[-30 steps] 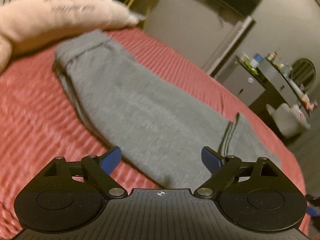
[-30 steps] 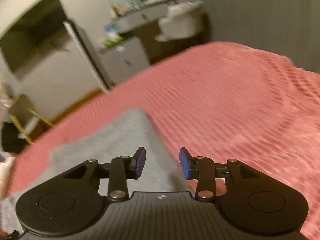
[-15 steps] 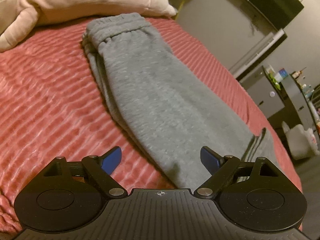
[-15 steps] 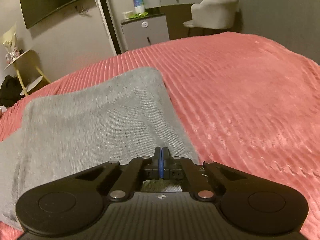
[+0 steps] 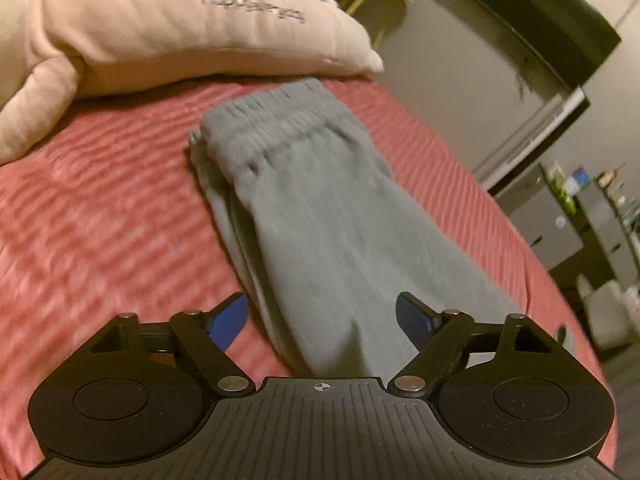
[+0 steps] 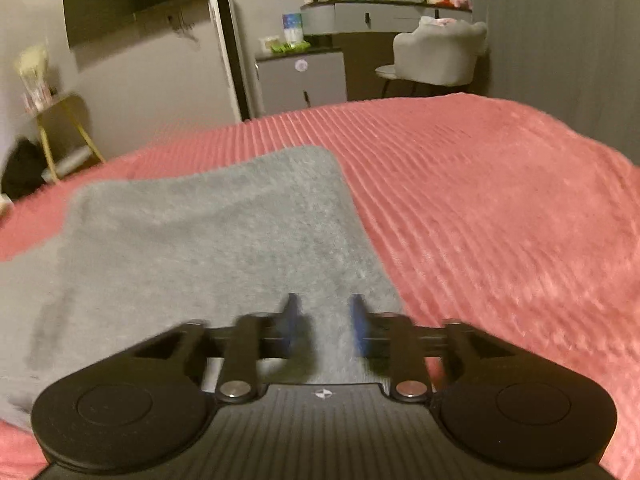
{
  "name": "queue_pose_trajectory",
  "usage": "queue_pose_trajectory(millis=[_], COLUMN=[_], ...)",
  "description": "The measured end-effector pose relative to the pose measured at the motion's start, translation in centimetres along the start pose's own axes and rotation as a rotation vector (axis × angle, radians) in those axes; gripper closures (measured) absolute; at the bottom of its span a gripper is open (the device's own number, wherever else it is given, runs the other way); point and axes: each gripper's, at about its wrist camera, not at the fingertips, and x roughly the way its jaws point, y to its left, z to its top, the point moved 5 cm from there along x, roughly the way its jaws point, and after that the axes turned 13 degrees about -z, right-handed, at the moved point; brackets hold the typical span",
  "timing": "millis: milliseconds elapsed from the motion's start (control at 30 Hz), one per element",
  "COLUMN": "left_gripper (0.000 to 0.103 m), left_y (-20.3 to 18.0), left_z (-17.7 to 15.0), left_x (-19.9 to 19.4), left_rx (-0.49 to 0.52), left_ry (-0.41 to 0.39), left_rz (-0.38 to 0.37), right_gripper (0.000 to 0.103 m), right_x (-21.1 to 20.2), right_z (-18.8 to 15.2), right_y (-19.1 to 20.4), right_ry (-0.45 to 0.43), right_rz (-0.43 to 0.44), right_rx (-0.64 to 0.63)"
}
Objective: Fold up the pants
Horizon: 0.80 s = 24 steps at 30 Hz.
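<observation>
Grey sweatpants lie folded lengthwise on the red bedspread, with the elastic waistband at the far end near the pillow. My left gripper is open and empty, its blue pads astride the near part of the pants. In the right wrist view the leg end of the pants spreads under my right gripper, which is open with a small gap and holds nothing. Its fingers are blurred.
A cream pillow with printed text lies beyond the waistband. Past the bed's edge stand a grey cabinet, a dresser with bottles, a grey chair, a yellow-legged stool and a wall-mounted dark screen.
My right gripper was shut half a second ago and has since opened. My left gripper stayed open and moved along the pants toward the waistband and pillow.
</observation>
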Motion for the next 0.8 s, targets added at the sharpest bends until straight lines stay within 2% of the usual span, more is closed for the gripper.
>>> queue_pose_trajectory(millis=[67, 133, 300, 333, 400, 533, 600, 667, 733, 800], left_gripper=[0.027, 0.034, 0.038, 0.040, 0.038, 0.034, 0.036, 0.040, 0.056, 0.070], left_y=[2.0, 4.0, 5.9, 6.2, 6.6, 6.9, 6.9, 6.7, 6.5, 5.8], left_z=[1.2, 1.9, 3.2, 3.6, 4.3, 4.7, 5.1, 5.5, 5.9, 5.9], left_x=[0.8, 1.4, 2.3, 2.3, 1.9, 2.9, 3.5, 4.2, 4.5, 4.0], left_rx=[-0.049, -0.131, -0.191, -0.217, -0.258, -0.244, -0.238, -0.215, -0.176, -0.135], left_ry=[0.026, 0.041, 0.037, 0.031, -0.004, 0.009, 0.007, 0.013, 0.031, 0.024], left_rz=[-0.006, -0.034, -0.127, -0.126, -0.128, -0.150, -0.154, -0.140, -0.101, -0.105], right_gripper=[0.017, 0.009, 0.008, 0.008, 0.008, 0.007, 0.007, 0.007, 0.007, 0.007], right_x=[-1.0, -1.0, 1.1, 1.4, 1.6, 1.9, 2.5, 2.7, 2.8, 2.7], right_z=[0.1, 0.2, -0.3, -0.3, -0.3, -0.7, -0.8, -0.9, -0.9, -1.0], right_y=[-0.4, -0.9, -1.1, -1.2, -1.4, -1.4, -1.5, -1.4, -1.4, -1.5], right_ry=[-0.028, -0.022, 0.077, 0.080, 0.089, 0.102, 0.113, 0.121, 0.125, 0.130], right_rz=[0.022, 0.073, 0.083, 0.081, 0.079, 0.067, 0.057, 0.045, 0.036, 0.030], right_rx=[0.025, 0.064, 0.129, 0.140, 0.155, 0.181, 0.185, 0.182, 0.173, 0.173])
